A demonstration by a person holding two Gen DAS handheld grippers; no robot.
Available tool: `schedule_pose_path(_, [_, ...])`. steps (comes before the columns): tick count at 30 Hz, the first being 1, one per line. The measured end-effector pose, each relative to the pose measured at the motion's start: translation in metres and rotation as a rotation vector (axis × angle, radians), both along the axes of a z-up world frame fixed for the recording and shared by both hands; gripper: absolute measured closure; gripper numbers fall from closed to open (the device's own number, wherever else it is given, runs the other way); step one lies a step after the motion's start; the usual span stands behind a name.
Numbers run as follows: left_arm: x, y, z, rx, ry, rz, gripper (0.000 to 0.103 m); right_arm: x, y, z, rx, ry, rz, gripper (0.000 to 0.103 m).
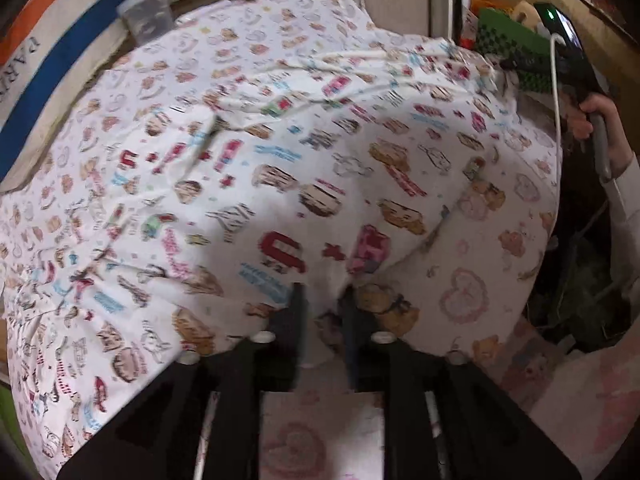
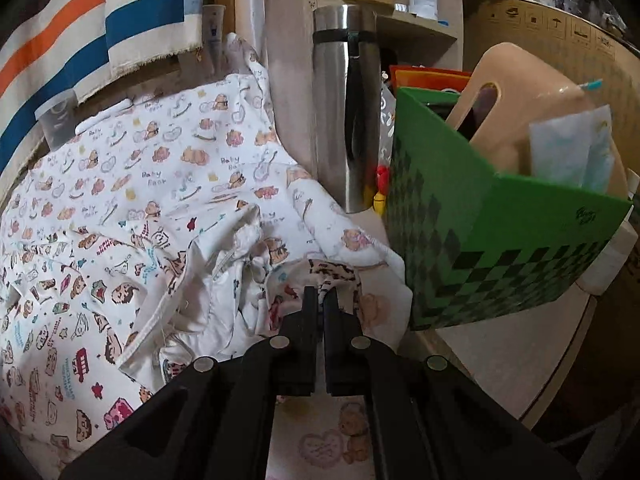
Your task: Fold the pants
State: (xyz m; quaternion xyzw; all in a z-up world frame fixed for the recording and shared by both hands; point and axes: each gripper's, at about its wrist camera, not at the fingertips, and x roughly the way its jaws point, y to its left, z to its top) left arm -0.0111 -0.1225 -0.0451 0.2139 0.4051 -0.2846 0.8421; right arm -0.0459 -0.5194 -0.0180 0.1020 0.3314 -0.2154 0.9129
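The pants are white with a colourful cartoon print and lie spread and wrinkled over a bear-print sheet. My left gripper points down at their near edge. Its jaws stand apart, white cloth shows in the gap, and the pads do not press on it. In the right wrist view the pants bunch up toward the middle, and my right gripper is shut on a bunched fold of them. A person's hand holds the right gripper's handle at the far right of the left wrist view.
A green checkered box stands close to the right of the right gripper, with a steel flask behind it. A striped orange and blue cloth hangs at the back left. A cardboard box is at the back right. The table's edge curves along the right.
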Motion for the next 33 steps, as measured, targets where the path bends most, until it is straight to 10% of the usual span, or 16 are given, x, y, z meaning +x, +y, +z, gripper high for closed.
schedule_pose_path(2, [0.001,0.008,0.011,-0.017,-0.03,0.027,0.047,-0.003,-0.003,0.003,0.02,-0.013,-0.006,0.099])
schedule_pose_path(5, [0.005,0.021,0.032,-0.043,-0.073,0.072,0.034,-0.005,-0.003,0.015,0.033,-0.057,0.005,0.073])
schedule_pose_path(7, [0.008,0.033,0.044,-0.047,-0.114,0.116,0.031,-0.011,0.002,0.027,0.0,-0.104,0.008,0.036])
schedule_pose_path(9, [0.014,0.044,0.054,-0.041,-0.159,0.167,0.029,-0.019,0.006,0.039,-0.056,-0.147,-0.005,0.032])
schedule_pose_path(14, [0.032,0.074,0.069,-0.04,-0.22,0.286,0.021,-0.022,0.015,0.06,-0.034,-0.194,0.071,0.032])
schedule_pose_path(20, [0.067,0.099,0.06,-0.032,-0.185,0.416,0.021,0.006,0.038,0.027,0.177,-0.014,0.339,0.032])
schedule_pose_path(26, [0.106,0.114,0.043,-0.012,-0.119,0.486,0.021,0.026,0.061,0.001,0.175,0.065,0.404,0.061])
schedule_pose_path(28, [0.118,0.12,0.042,-0.006,-0.114,0.516,0.021,0.034,0.066,-0.002,0.159,0.068,0.422,0.091])
schedule_pose_path(33, [0.141,0.151,0.045,-0.024,-0.103,0.617,0.021,0.05,0.056,0.011,0.075,-0.009,0.354,0.096])
